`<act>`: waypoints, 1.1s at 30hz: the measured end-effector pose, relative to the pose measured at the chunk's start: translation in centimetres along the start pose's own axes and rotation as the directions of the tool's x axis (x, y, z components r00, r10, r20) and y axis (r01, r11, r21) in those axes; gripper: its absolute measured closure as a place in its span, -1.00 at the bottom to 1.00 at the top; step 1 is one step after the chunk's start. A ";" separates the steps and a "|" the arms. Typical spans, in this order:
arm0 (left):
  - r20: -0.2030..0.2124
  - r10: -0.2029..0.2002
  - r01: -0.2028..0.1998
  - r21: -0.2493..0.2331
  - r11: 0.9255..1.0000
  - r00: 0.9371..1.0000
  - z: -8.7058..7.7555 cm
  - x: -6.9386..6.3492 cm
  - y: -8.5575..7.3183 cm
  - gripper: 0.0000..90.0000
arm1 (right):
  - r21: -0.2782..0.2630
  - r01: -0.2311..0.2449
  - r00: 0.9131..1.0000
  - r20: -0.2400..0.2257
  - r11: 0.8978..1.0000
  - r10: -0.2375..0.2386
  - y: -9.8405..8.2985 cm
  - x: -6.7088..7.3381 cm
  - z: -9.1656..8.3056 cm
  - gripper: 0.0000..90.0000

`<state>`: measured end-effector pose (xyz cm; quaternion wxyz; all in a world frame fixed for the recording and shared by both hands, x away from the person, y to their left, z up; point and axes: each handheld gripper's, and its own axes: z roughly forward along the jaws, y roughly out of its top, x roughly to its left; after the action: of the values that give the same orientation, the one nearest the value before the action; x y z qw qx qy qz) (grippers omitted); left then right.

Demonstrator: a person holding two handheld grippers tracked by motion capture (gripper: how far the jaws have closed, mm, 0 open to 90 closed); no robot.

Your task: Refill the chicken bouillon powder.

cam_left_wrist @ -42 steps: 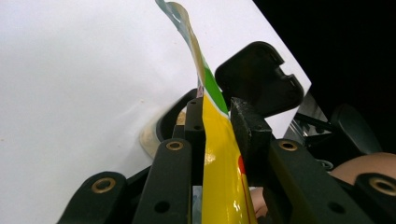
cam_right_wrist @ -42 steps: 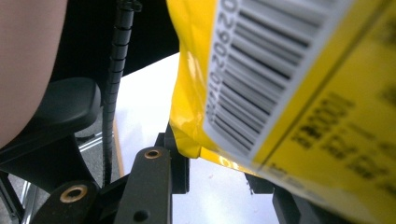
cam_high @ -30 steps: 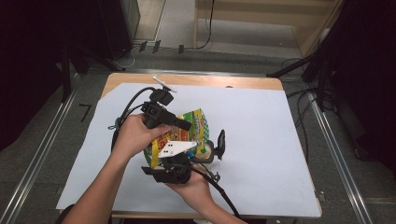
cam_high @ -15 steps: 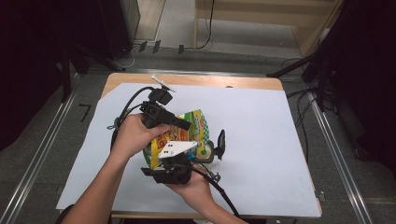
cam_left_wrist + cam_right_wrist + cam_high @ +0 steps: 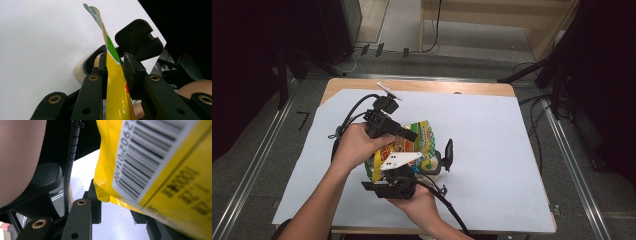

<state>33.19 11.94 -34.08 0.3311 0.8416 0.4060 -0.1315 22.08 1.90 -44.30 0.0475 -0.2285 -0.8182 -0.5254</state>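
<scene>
At the left of the high view, the left tongs (image 5: 409,135), black and held in the person's left hand (image 5: 354,145), reach across from the left over the wooden counter covered with a white paper sheet (image 5: 492,150). In the left gripper view its two black jaws stand close together and pinch the thin upper edge of a yellow and green plastic snack bag (image 5: 113,75), which rises upright between them to a crimped, silvery top; behind the jaws lies a small round tan-rimmed bowl (image 5: 83,68) on the white sheet. In the high view the same bag (image 5: 424,137) is held up just above the middle of the counter, between the two hands. Below it, nearer the person, the right tongs (image 5: 404,170), carrying a grey three-cornered plate, come up from the right hand (image 5: 417,200). In the right gripper view the yellow bag's lower corner (image 5: 110,182), beside a printed barcode, sits between the partly closed jaws, but whether the pads press on it I cannot tell.
</scene>
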 end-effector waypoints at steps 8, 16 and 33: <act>0.002 0.003 -0.003 0.009 1.000 1.000 0.2 0.0 0.0 0.71 | 0.003 0.002 1.000 0.005 1.000 -0.002 -0.1 0.0 0.0 0.51; 0.002 0.003 -0.003 0.018 1.000 1.000 0.4 -0.1 0.0 0.71 | 0.006 0.003 1.000 0.010 1.000 -0.003 -0.3 -0.1 0.2 0.51; 0.009 0.004 -0.004 0.008 1.000 1.000 0.2 -0.4 0.0 0.71 | -0.006 0.004 1.000 0.007 1.000 -0.004 -0.2 0.1 0.0 0.51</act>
<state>32.94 11.61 -34.02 0.3296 0.8432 0.4023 -0.1361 21.91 1.91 -44.41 0.0432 -0.2289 -0.8172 -0.5271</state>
